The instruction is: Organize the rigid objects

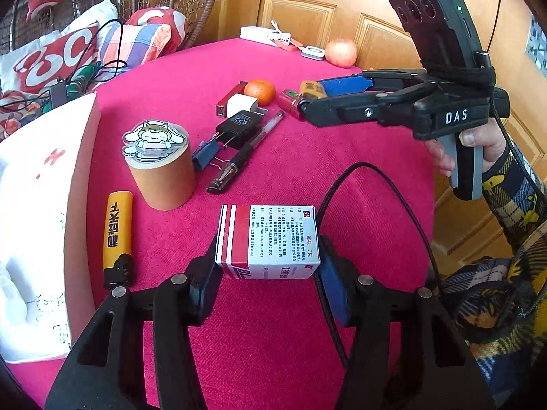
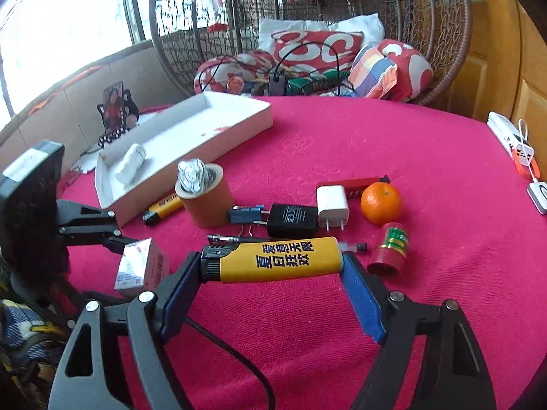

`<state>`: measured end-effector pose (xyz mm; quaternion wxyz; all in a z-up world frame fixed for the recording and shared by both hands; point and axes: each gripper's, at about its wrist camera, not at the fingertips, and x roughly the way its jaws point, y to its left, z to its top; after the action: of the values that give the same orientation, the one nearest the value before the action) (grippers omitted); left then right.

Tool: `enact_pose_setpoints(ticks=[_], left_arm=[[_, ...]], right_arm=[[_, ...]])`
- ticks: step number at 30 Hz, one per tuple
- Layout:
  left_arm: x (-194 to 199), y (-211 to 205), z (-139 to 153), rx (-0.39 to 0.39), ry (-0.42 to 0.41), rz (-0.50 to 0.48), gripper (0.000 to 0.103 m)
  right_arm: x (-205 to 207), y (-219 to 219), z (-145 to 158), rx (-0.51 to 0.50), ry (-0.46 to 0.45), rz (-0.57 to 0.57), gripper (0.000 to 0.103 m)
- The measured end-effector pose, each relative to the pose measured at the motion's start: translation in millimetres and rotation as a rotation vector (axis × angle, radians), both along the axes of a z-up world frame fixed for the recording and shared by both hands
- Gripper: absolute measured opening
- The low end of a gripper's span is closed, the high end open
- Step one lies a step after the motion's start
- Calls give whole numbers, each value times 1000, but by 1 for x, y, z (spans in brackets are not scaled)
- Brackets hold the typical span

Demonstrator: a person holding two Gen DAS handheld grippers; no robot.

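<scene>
1. My left tool (image 1: 270,270) is clamped on the small red-and-white carton (image 1: 270,239), one pad on each side face, and holds it just above the pink counter (image 1: 273,341). I judge the carton light and a bit crushable — thin card gives under a hard squeeze, so a gentle grip across the flat faces suits it.

2. The white tray (image 2: 239,133) lies at the far left of the counter with a white bottle (image 2: 131,162) already lying in it; that looks like the place for the rest.

3. Beside the tray's wall lies a second yellow lighter (image 1: 118,229), untouched; next to it stands the cardboard tube (image 1: 164,177) with a cartoon sticker on top. The tube looks stiff and light, best taken across its round side.

4. Mid-counter lie the black pen (image 1: 246,150), a binder clip (image 1: 205,157), the black charger (image 2: 290,220) and the white charger (image 2: 331,206) — all hard, small, easy to pinch across their flat sides.

5. My right tool (image 2: 273,266) is closed on the yellow lighter (image 2: 277,259) end to end, off the counter. Smooth plastic — I judge it slippery, and held by its ends it could pivot.

6. The orange (image 2: 381,203) and the red can (image 2: 389,253) sit furthest right.
</scene>
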<state>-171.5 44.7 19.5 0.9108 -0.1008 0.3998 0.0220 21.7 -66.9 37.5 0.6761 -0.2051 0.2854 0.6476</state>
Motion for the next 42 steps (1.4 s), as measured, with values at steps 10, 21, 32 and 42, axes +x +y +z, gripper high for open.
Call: enact_pose_setpoints(ticks=[10, 21, 32, 42], left_arm=[[-29, 10, 26, -5, -99, 85, 53], [-71, 68, 32, -92, -180, 356, 52], [-108, 131, 29, -48, -184, 704, 49], [-128, 126, 33, -38, -203, 768, 84]], right_arm=[[-20, 15, 36, 137, 28, 27, 81], [-66, 110, 38, 142, 96, 124, 81], [-96, 186, 10, 73, 185, 120, 81], [-92, 174, 6, 62, 161, 85, 87]])
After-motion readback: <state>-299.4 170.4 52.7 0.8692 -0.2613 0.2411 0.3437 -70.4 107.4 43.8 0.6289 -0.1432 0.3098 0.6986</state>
